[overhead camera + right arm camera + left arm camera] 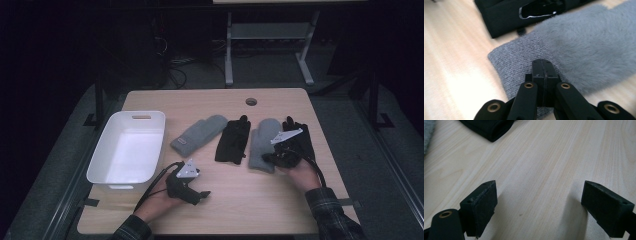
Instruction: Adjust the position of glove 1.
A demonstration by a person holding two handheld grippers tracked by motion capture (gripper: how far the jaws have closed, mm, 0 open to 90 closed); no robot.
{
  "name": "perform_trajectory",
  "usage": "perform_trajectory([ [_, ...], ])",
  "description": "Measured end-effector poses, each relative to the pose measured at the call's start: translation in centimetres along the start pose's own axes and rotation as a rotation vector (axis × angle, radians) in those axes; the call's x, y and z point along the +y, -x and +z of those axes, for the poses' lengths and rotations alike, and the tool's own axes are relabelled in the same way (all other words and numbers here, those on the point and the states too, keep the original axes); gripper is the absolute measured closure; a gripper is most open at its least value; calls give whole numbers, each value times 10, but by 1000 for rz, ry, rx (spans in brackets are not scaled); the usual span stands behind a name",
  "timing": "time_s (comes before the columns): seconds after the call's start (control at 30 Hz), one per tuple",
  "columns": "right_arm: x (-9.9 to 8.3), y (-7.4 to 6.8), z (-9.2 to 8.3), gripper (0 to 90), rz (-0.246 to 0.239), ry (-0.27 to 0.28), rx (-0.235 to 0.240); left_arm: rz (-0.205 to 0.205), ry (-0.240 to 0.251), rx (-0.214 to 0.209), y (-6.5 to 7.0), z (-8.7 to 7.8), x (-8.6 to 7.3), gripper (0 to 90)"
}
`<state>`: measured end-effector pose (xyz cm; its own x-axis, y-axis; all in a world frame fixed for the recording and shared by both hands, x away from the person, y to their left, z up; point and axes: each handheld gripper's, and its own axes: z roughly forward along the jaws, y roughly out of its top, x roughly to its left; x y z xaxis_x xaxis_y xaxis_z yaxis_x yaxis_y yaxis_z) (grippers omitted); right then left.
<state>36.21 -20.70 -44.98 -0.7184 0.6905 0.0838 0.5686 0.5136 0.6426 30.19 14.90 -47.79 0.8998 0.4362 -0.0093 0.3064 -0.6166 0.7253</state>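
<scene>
Light wood table (240, 200) w/ a white plastic bin (128, 148) on the left. Left gripper (539, 207) rests low on bare wood, jaws wide apart, nothing between them. Right gripper (542, 75) has its jaws pressed together over the ribbed cuff of the right-hand fuzzy grey mitten (584, 50); can't tell if fabric is pinched. Black glove (506, 17) lies just beside it.
</scene>
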Motion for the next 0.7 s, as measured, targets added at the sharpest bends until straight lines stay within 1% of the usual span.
perform_trajectory([
  [0.07,-2,-3,-2,900,-2,-6,12,0,0,0,0,0,0,125],
  [0.17,-5,-10,-5,900,-20,-9,21,1,1,0,0,0,0,125],
  [0.2,-7,-14,-6,900,-29,-10,31,1,1,0,0,0,0,125],
  [0.23,-7,-14,-6,900,-29,-10,31,1,1,0,0,0,0,125],
  [0.27,-9,-18,-7,900,-39,-12,38,0,1,0,0,0,0,125],
  [0.33,-10,-20,-8,900,-42,-11,43,0,0,0,0,0,0,125],
  [0.37,-11,-24,-9,900,-54,-17,52,0,0,0,0,0,0,125],
  [0.4,-11,-24,-9,900,-54,-17,52,0,0,0,0,0,0,125],
  [0.47,-12,-27,-9,900,-72,-23,60,-1,0,0,0,0,0,125],
  [0.5,-13,-31,-10,900,-77,-22,70,-1,0,0,0,0,0,125],
  [0.6,-15,-34,-11,900,-84,-22,82,5,-12,0,-1,0,1,126],
  [0.63,-16,-38,-12,900,-88,-22,93,6,-11,0,-1,0,1,125],
  [0.7,-17,-40,-12,900,-97,-25,96,5,-8,0,-1,0,1,125],
])
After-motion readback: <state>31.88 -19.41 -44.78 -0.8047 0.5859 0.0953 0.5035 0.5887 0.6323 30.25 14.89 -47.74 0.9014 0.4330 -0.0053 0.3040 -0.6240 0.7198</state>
